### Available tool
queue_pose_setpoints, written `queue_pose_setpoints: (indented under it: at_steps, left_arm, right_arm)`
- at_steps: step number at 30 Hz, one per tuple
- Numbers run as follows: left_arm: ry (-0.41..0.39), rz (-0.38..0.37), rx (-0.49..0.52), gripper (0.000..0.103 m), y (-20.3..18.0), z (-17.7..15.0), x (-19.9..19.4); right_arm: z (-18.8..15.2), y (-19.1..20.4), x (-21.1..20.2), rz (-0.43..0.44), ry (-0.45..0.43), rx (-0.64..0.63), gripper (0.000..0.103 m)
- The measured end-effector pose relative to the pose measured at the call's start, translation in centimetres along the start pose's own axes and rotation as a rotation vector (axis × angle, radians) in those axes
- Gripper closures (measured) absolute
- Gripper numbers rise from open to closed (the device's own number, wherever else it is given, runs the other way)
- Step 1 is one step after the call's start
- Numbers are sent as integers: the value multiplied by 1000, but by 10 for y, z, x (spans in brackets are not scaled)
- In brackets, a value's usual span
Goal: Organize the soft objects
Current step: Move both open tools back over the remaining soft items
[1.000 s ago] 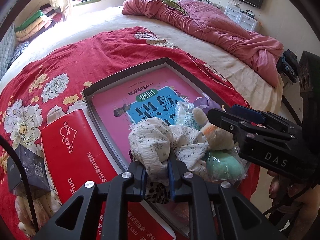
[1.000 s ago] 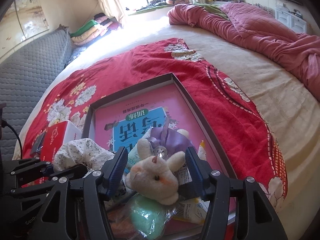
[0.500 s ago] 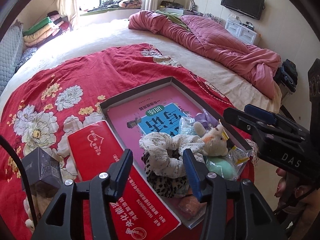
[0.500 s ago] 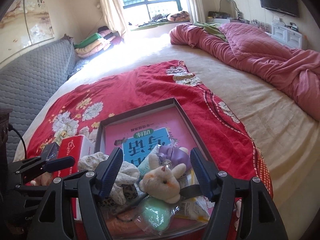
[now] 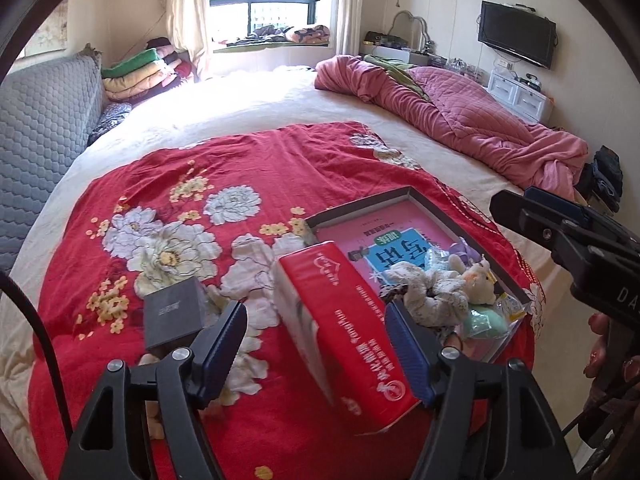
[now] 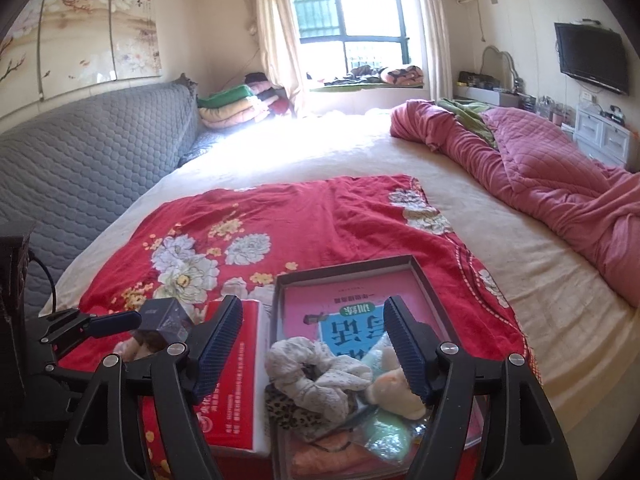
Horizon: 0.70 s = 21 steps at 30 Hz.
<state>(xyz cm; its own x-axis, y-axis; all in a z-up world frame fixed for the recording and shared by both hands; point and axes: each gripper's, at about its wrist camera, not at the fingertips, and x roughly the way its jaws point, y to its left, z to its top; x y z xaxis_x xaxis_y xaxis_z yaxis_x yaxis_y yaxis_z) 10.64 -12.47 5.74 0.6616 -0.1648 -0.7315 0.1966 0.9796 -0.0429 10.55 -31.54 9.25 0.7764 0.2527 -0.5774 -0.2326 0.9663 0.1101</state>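
A dark shallow tray [image 5: 362, 201] [image 6: 344, 270] lies on the red flowered cloth and holds a pink book. In its near end sit a white floral scrunchie [image 5: 426, 296] [image 6: 316, 376], a leopard-print scrunchie [image 6: 286, 412], a small plush animal [image 5: 478, 280] [image 6: 394, 390], a mint-green soft item [image 5: 484, 322] [image 6: 386, 434] and an orange one [image 6: 328, 458]. My left gripper [image 5: 316, 350] is open and empty, raised over the red tissue pack [image 5: 348, 324]. My right gripper [image 6: 312, 350] is open and empty, above the tray's near end.
A red tissue pack [image 6: 234, 384] lies left of the tray. A small dark box [image 5: 174, 316] [image 6: 164, 318] stands further left. A rumpled pink quilt [image 5: 460, 128] lies at the far right of the bed. A grey padded headboard [image 6: 80, 152] runs along the left.
My left gripper let go of the floral scrunchie, which now lies in the tray, then opened and pulled back and up to the left. My right gripper also drew back and up.
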Motion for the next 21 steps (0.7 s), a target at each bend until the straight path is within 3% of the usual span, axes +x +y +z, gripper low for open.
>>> queue_pose_setpoints:
  at_steps: [12, 21]
  left_arm:
    - [-13, 134, -149, 32, 105, -41, -38]
    - [-5, 188, -271, 32, 168, -70, -51]
  right_arm:
    - [0, 112, 15, 155, 46, -172, 28]
    - [-15, 164, 34, 195, 114, -273, 28]
